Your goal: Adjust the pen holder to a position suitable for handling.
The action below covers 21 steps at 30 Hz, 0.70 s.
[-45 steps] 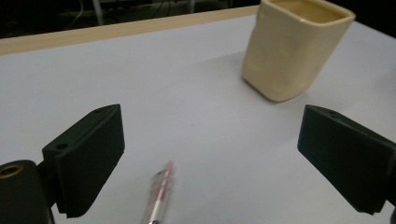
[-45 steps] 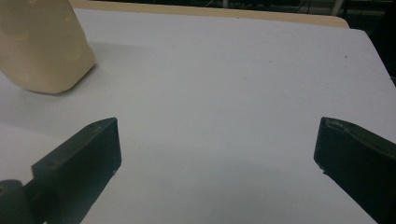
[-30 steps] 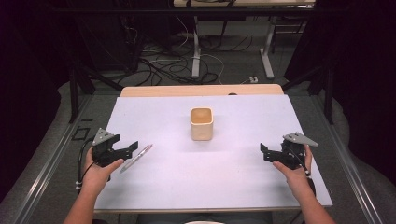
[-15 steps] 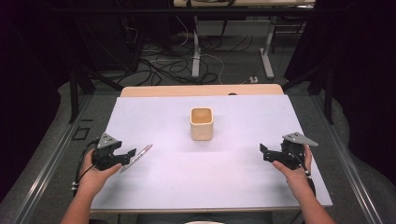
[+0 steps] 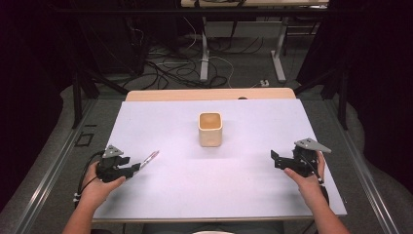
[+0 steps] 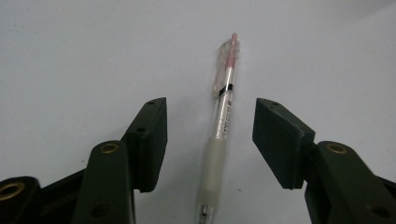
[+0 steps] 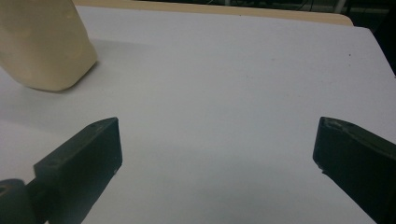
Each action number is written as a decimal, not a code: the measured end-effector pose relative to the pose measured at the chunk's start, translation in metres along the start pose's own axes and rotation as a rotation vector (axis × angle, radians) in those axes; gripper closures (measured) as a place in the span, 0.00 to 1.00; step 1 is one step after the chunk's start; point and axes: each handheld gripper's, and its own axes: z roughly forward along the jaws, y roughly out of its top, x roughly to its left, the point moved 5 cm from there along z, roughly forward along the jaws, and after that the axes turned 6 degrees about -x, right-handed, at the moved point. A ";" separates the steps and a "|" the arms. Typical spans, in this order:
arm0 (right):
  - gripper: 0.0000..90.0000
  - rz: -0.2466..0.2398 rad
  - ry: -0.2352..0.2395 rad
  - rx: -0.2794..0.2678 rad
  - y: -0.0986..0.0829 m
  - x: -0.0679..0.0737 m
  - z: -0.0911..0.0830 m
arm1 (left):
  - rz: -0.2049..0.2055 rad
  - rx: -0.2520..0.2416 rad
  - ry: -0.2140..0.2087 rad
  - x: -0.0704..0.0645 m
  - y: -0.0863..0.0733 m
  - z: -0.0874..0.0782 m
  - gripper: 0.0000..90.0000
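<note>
The pen (image 6: 223,123) lies flat on the white surface (image 5: 219,195) at its near left part, and the left gripper (image 6: 210,140) is set over it with its jaws apart, one on each side of the barrel, neither touching it. In the left gripper view the pen runs lengthwise away from the camera, its pale rubbery grip sleeve nearest and the clear barrel with a pink tip pointing away. It looks light, thin and stiff, with a smooth plastic barrel that could roll or slip sideways if the jaws close unevenly; the soft grip sleeve, or the barrel just ahead of it, seems the best place to clamp, since it gives some friction and sits close to where the jaws already stand. A low, level closing should pinch it without pushing it along the surface. The beige cup (image 5: 210,129) stands upright near the middle, well apart from the pen. The right gripper (image 5: 278,160) rests at the near right, its jaws wide apart and holding nothing
</note>
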 end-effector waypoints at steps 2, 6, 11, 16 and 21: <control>0.01 0.004 0.000 0.001 0.000 0.000 0.001 | 0.005 0.016 -0.018 -0.001 -0.001 0.001 0.57; 0.01 0.001 0.001 0.001 0.000 0.000 0.001 | 0.004 0.039 -0.010 0.001 -0.005 0.004 0.64; 0.01 0.001 0.002 0.002 0.000 0.000 0.000 | -0.005 0.043 -0.008 0.003 -0.007 0.005 0.69; 0.01 0.005 -0.004 -0.001 0.000 0.000 0.001 | 0.014 0.055 -0.013 0.002 -0.007 0.006 0.73; 0.01 0.004 -0.004 0.000 0.000 0.000 0.001 | 0.023 0.070 -0.023 0.000 -0.009 0.008 0.76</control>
